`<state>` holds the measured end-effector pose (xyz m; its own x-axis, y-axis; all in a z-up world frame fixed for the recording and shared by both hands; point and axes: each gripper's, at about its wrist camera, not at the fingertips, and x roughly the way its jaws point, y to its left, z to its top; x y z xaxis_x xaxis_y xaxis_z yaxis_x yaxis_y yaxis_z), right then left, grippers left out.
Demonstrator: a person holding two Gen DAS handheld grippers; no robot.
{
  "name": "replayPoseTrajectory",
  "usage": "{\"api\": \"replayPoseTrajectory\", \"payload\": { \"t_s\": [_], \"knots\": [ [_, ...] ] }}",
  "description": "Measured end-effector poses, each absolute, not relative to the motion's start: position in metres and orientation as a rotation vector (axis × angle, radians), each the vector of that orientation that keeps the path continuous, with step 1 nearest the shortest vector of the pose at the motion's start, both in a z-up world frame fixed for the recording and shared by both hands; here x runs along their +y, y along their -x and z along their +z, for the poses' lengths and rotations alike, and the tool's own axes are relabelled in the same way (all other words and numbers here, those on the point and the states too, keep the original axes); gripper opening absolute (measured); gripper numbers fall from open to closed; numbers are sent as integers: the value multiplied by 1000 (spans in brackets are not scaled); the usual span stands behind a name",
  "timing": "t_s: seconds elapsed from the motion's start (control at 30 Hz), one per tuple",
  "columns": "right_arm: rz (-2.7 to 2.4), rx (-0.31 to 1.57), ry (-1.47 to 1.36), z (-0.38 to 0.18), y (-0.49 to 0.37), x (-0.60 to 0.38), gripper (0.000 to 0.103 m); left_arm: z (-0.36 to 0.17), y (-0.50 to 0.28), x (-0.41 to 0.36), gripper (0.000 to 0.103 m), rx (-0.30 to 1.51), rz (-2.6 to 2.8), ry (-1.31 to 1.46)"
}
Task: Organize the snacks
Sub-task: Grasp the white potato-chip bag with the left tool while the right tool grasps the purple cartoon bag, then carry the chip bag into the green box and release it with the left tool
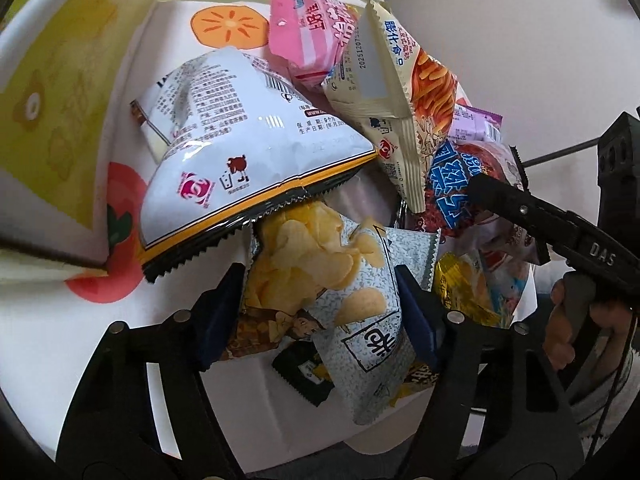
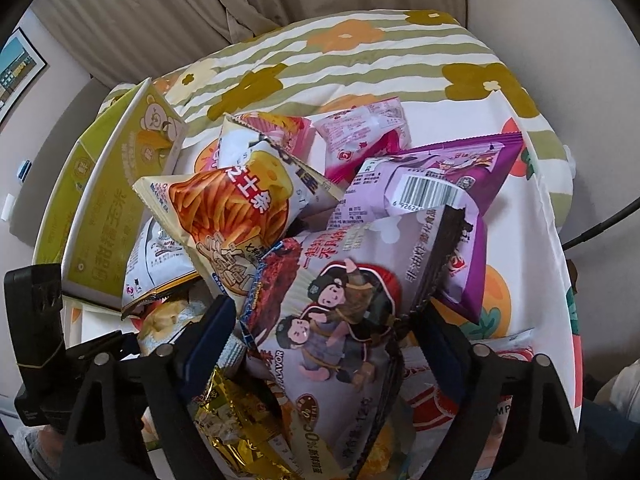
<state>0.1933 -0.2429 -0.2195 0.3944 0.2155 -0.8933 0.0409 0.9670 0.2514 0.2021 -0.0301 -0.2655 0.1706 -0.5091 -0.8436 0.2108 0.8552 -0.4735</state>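
A heap of snack bags lies on a table under a fruit-print cloth (image 1: 228, 24). My left gripper (image 1: 320, 312) is shut on a grey potato chip bag (image 1: 316, 268), with both blue pads pressed against its sides. My right gripper (image 2: 324, 332) is shut on a pale bag with cartoon figures (image 2: 340, 300), whose edges meet both pads. In the left wrist view one black finger (image 1: 516, 208) of the right gripper reaches over that same red and blue bag (image 1: 452, 196). A hand (image 1: 560, 328) holds the right gripper's handle.
A white bag (image 1: 248, 128), a pink pack (image 1: 304, 36) and a cheese-stick bag (image 2: 224, 208) lie behind the grippers. A purple bag (image 2: 420, 192) sits at the right and a gold pack (image 2: 236, 420) near the front. A yellow-green box (image 2: 116, 184) stands at the left.
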Motion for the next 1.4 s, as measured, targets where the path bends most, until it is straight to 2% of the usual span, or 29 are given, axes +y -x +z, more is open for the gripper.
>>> {"api": "replayPoseTrajectory", "payload": {
  "t_s": [0.17,0.2,0.23,0.33,1.1,1.4],
  "knots": [
    [109,1164,-230,-220,-191,-243,73,-266,-200,-21,66,1296,-505,279],
    [111,1161,-226,-219,-190,-243,65,-265,-199,-20,66,1295,-501,281],
    [111,1159,-225,-219,-189,-244,62,-264,-198,-18,66,1292,-497,282],
    [103,1149,-233,-216,-186,-245,59,-260,-194,-14,65,1285,-489,286],
    [86,997,-194,-165,-134,-265,58,-204,-143,4,65,1113,-397,327],
    [153,937,-156,-124,-119,-262,58,-151,-117,10,65,983,-328,364]
  ]
}}
